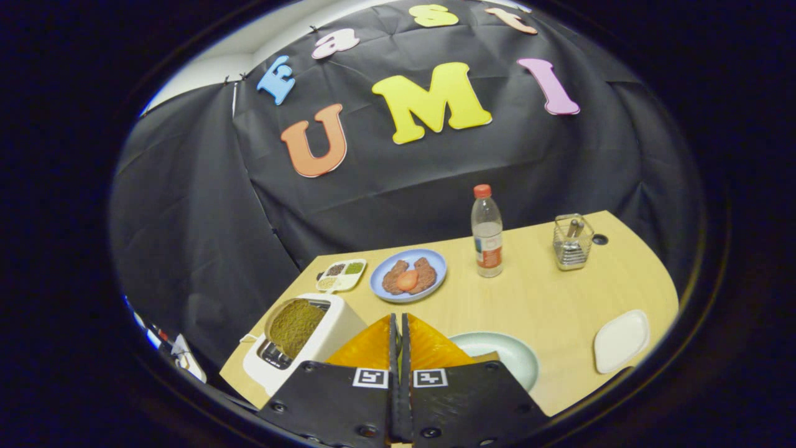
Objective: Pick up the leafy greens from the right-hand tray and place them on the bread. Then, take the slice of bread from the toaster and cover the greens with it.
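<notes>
The gripper [398,326] has its two fingers pressed together with nothing between them, held above the near edge of the wooden table [547,298]. Just left of the fingers stands a white toaster [311,348] with a slice of brown bread [295,325] sticking up out of its slot. Just right of the fingers, partly hidden behind them, lies a pale green plate [507,354]; what it carries cannot be told. Farther right, near the table's edge, sits a white square tray [620,341], and no leafy greens can be made out on it. Beyond the fingers is a blue plate [435,261] with brown patties and an orange slice [407,280]. To its left lies a small divided dish [341,275] of seasonings. Farther right stand a clear bottle with a red cap [487,231] and a wire holder [572,241].
</notes>
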A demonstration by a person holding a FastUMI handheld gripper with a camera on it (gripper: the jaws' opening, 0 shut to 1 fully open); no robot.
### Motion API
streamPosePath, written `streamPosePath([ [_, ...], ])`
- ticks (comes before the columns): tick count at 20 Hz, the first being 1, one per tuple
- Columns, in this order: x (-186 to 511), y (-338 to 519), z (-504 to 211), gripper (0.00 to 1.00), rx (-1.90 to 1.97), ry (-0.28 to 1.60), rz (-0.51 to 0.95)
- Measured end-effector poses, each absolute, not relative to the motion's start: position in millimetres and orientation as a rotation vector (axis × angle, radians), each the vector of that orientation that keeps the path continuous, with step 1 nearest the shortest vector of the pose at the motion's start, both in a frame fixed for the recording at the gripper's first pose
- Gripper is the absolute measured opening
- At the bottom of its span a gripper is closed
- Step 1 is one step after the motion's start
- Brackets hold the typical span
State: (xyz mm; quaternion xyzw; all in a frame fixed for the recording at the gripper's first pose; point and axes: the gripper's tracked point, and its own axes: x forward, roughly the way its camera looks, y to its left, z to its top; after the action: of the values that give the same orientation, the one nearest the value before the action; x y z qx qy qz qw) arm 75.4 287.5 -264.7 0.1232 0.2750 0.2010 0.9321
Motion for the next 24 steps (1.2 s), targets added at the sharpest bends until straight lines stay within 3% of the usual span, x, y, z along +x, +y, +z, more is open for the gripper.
streamPosePath([
  [6, 79.4, 288.2, -307.2, 0.0, 0.311, 0.626, 0.369],
  [15, 98.7, 207.0, -353.6, 0.03, 0.271, 0.664, 0.274],
  [20, 91.3, 182.2, -376.4, 0.31, 0.238, 0.731, 0.256],
  [24, 83.4, 163.2, -361.8, 0.62, 0.217, 0.712, 0.235],
])
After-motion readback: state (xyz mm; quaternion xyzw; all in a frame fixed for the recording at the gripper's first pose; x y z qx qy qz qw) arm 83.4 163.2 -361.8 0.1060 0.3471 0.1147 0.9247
